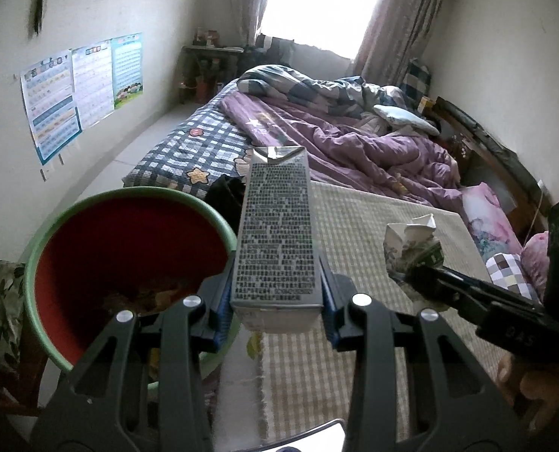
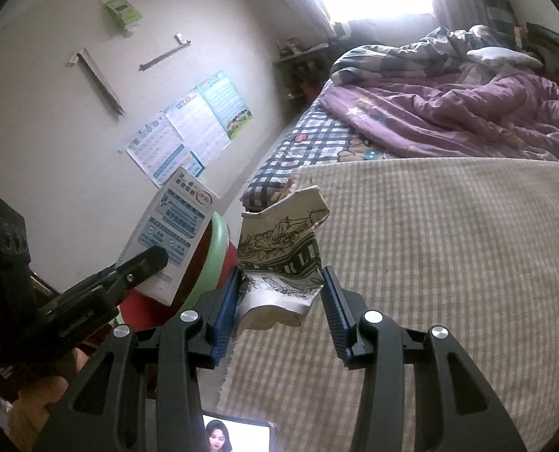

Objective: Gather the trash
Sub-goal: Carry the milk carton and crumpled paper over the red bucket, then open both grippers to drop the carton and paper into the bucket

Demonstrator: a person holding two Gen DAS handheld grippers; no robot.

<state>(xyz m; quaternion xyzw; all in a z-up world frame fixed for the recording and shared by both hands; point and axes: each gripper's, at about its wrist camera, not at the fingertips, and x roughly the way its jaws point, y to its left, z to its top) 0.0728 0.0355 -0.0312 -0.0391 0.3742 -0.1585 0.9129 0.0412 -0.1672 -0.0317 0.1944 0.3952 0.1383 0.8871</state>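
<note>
Left hand-held gripper (image 1: 277, 293) is clamped on the near end of an upright drink carton (image 1: 275, 233), held beside the red bin with green rim (image 1: 46, 233), not over it. Right hand-held gripper (image 2: 279, 293) holds a crushed paper cup (image 2: 283, 260) above the checked mat (image 2: 449, 245); its right pad looks barely touching, so the grip is probably marginal. Risks: the cup slips out in transit; the carton, gripped low, pivots or hits the rim; both grippers converging on the bin collide.

Blown-out window (image 1: 323, 3) backlight, dim room, fisheye-warped edges
</note>
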